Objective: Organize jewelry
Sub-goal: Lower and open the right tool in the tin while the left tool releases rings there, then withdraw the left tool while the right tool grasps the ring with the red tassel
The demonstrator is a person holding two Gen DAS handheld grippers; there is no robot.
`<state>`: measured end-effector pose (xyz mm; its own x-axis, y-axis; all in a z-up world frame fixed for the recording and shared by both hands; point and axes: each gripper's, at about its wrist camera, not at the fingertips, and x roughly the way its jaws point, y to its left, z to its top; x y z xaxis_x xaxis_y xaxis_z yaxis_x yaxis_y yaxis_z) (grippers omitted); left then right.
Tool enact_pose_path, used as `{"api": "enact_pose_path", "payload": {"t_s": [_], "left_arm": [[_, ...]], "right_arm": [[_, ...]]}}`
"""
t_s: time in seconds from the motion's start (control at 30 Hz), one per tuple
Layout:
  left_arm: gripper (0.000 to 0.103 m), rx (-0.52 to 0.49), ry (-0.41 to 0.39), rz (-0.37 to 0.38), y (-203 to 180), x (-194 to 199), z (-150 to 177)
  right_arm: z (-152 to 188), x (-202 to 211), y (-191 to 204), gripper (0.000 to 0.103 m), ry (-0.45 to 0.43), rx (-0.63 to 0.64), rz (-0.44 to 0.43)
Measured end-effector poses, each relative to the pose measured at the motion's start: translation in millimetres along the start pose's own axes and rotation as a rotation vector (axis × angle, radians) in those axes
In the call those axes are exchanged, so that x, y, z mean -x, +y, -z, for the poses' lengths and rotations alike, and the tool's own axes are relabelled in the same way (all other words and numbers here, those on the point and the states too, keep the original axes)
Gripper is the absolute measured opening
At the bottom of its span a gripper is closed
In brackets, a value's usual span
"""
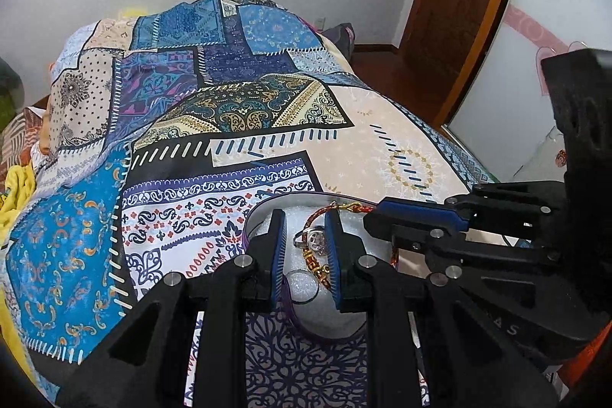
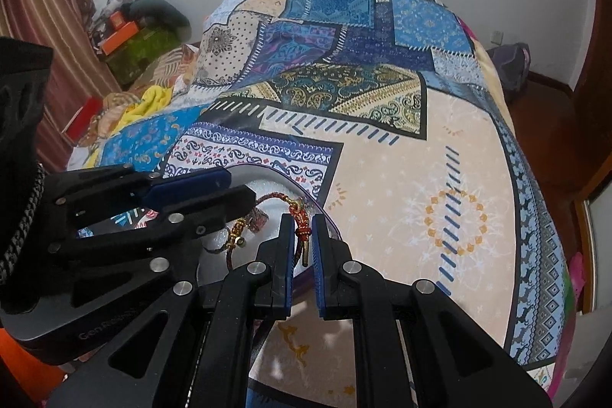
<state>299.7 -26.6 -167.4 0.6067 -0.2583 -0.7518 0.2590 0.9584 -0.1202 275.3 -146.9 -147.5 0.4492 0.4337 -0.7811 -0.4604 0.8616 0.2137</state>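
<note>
From the left wrist, the left tool (image 1: 305,247) hung over a round purple-rimmed tray (image 1: 248,222) padded with white foam, which sat on the patchwork bedspread (image 1: 214,125) of the bed. Its blue pads stood narrowly apart with a silver ring (image 1: 310,239) between them; whether they pressed on it I could not tell. A gold-beaded bracelet (image 1: 315,264) lay just under the ring toward 6 o'clock, and a plain thin ring (image 1: 302,287) rested on the foam lower still. A red braided cord bracelet (image 1: 336,209) ran along the tray's far edge at about 1 o'clock from the tool. The right tool (image 1: 373,217) came in from 3 o'clock, its tips at that cord.

From the right wrist, the right tool (image 2: 304,236) was pressed nearly together, pinching the red braided cord bracelet (image 2: 302,224) at its knotted end, a small gold tube dangling between the pads. The rest of the cord trailed toward 9 o'clock over the foam, past a gold bell charm (image 2: 237,236). The left tool (image 2: 237,190) reached in from 9 o'clock above the tray (image 2: 290,182). The bedspread (image 2: 420,178) filled everything from 12 to 3 o'clock.
</note>
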Motion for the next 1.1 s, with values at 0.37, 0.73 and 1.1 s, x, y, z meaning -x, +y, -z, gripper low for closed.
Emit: {"api": "enact_pose_path", "payload": {"t_s": [0.37, 0.73, 1.1], "left_arm": [[0.024, -0.014, -0.023, -0.024, 0.3, 23.4, 2.6], [0.032, -0.025, -0.073, -0.067, 0.2, 63.8, 10.7], [0.037, -0.024, -0.107, -0.105, -0.4, 107.8, 31.4]], "right_arm": [[4.7, 9.4, 6.8, 0.030, 0.006, 0.021, 0.017], [5.7, 36.2, 19.9, 0.034, -0.062, 0.049, 0.052], [14.0, 70.0, 34.3, 0.034, -0.105, 0.055, 0.074]]}}
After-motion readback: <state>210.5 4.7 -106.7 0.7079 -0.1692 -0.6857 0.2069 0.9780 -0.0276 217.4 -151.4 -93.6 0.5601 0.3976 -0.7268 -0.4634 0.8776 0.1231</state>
